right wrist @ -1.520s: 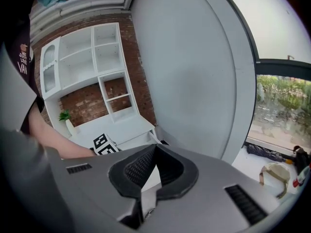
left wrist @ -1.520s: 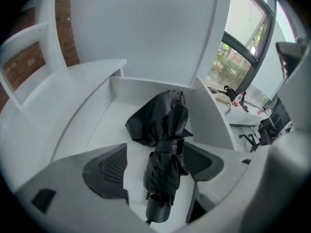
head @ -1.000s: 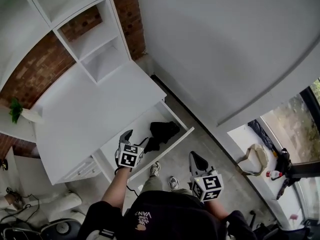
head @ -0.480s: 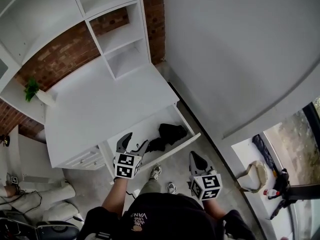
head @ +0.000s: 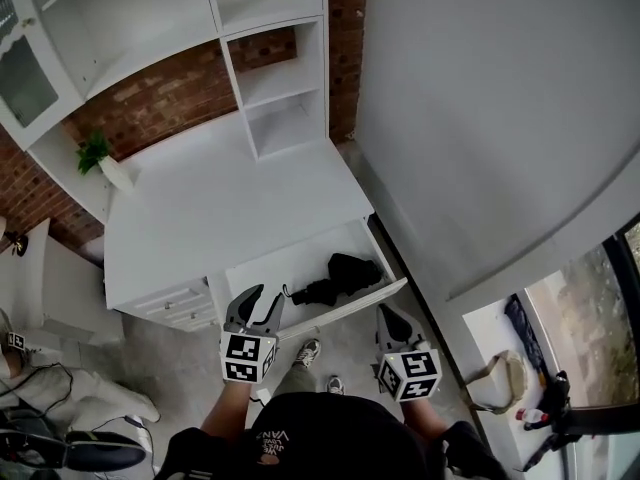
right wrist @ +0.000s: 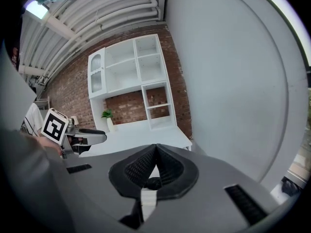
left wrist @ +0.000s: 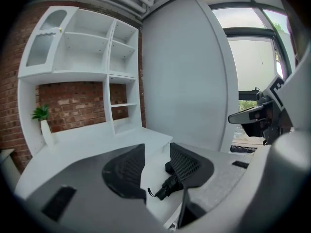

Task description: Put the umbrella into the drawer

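The black folded umbrella point(head: 342, 275) lies inside the open white drawer point(head: 262, 268) of the desk, toward its right end. My left gripper point(head: 265, 295) hovers in front of the drawer's left half, apart from the umbrella. Its jaws have just been closing, but a gap still shows and nothing is between them. In the left gripper view the umbrella point(left wrist: 167, 187) is seen through that gap point(left wrist: 157, 147), well beyond the tips. My right gripper point(head: 390, 315) hangs by the drawer's right front corner, shut and empty; its tips meet in its own view point(right wrist: 156, 147).
A white desk top point(head: 220, 208) carries a shelf unit point(head: 285, 88) at the back and a small plant in a white vase point(head: 102, 160) at the left. Closed small drawers point(head: 172, 304) sit left of the open one. A grey wall point(head: 480, 118) runs along the right.
My left gripper has drawn back and up from the drawer, and its jaws have narrowed. The right gripper has shifted only a little. The umbrella stays lying in the drawer.
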Tool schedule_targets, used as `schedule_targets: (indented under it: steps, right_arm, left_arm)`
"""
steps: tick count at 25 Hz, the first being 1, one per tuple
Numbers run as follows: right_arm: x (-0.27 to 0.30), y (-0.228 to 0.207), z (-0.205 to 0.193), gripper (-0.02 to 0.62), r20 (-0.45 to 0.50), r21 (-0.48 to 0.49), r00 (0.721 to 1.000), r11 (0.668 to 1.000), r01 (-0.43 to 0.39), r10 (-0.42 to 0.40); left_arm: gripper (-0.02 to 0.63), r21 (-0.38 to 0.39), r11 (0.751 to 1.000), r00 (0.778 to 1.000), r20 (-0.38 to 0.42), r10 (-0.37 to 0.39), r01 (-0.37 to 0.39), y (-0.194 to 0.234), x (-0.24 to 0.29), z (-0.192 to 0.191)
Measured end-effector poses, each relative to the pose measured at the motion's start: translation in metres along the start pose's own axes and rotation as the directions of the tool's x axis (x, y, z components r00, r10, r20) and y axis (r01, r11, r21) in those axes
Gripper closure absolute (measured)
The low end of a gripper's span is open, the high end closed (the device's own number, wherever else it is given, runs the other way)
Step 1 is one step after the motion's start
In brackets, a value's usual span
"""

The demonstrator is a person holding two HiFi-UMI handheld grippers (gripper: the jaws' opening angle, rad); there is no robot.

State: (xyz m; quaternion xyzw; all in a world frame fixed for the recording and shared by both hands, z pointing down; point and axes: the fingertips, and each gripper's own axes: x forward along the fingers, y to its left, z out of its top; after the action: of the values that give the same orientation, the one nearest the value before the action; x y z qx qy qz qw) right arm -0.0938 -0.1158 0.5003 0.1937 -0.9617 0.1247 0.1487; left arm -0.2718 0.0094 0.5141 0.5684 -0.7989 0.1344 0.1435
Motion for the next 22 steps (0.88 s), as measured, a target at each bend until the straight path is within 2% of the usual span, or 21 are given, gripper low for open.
schedule_targets:
  steps: [5,10,22]
  right_arm:
    - [-0.001,0.01,0.005,0.595,0.006,-0.029,0.999,0.999,-0.043,0.043]
    - [-0.001,0.02,0.004,0.595,0.006,-0.056,0.996,0.994,-0.09,0.09]
    - [-0.001,0.045,-0.003,0.595,-0.022,-0.102,0.983,0.977,-0.185,0.184]
  left_arm:
    - [0.466,-0.032,0.997,0.997,-0.001,0.075,-0.075,0.009,-0.032,-0.012]
    - [0.539,-0.063,0.986,0.987,0.009,0.158,-0.157,0.014,-0.065,-0.021]
    - [0.598,-0.131,0.948,0.955,0.008,0.295,-0.291,0.018,-0.122,-0.038]
